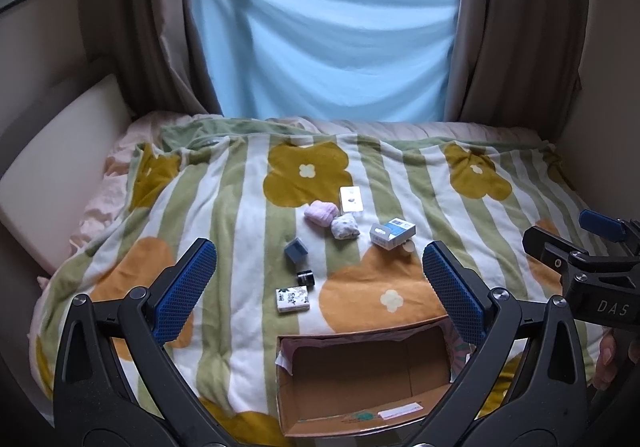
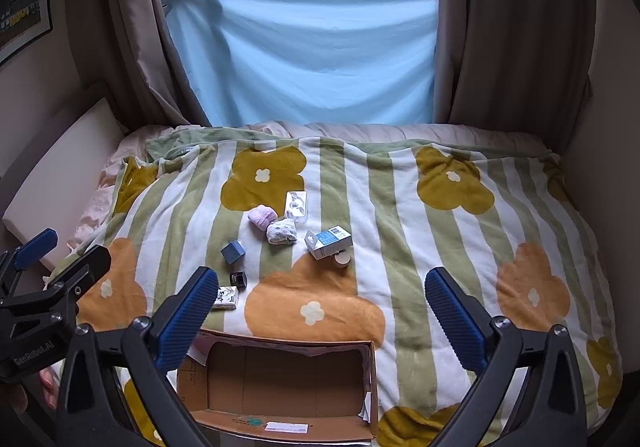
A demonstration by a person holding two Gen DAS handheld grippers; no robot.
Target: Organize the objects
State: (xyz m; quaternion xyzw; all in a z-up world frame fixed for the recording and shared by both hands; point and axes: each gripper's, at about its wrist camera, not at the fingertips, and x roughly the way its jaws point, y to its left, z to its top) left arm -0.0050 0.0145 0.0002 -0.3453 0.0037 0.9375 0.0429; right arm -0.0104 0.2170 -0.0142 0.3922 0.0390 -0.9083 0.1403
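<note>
Small objects lie on the flowered blanket: a pink rolled sock [image 1: 321,213] [image 2: 262,217], a grey dotted sock [image 1: 345,227] [image 2: 281,231], a white-blue carton [image 1: 392,233] [image 2: 329,241], a blue cube box [image 1: 296,251] [image 2: 233,252], a small black jar [image 1: 306,278] [image 2: 238,279], a tissue pack [image 1: 293,299] [image 2: 226,297] and a flat silvery packet [image 1: 351,199] [image 2: 296,205]. An open cardboard box [image 1: 360,413] [image 2: 280,429] sits empty at the near edge. My left gripper [image 1: 320,289] and right gripper [image 2: 322,311] are both open and empty, above the box.
The striped flower blanket [image 1: 224,207] covers a bed. A blue cloth [image 1: 328,47] hangs over the window behind, between brown curtains [image 1: 520,27]. A white cushion [image 1: 56,175] lines the left wall. A small round beige lid [image 2: 342,259] lies by the carton.
</note>
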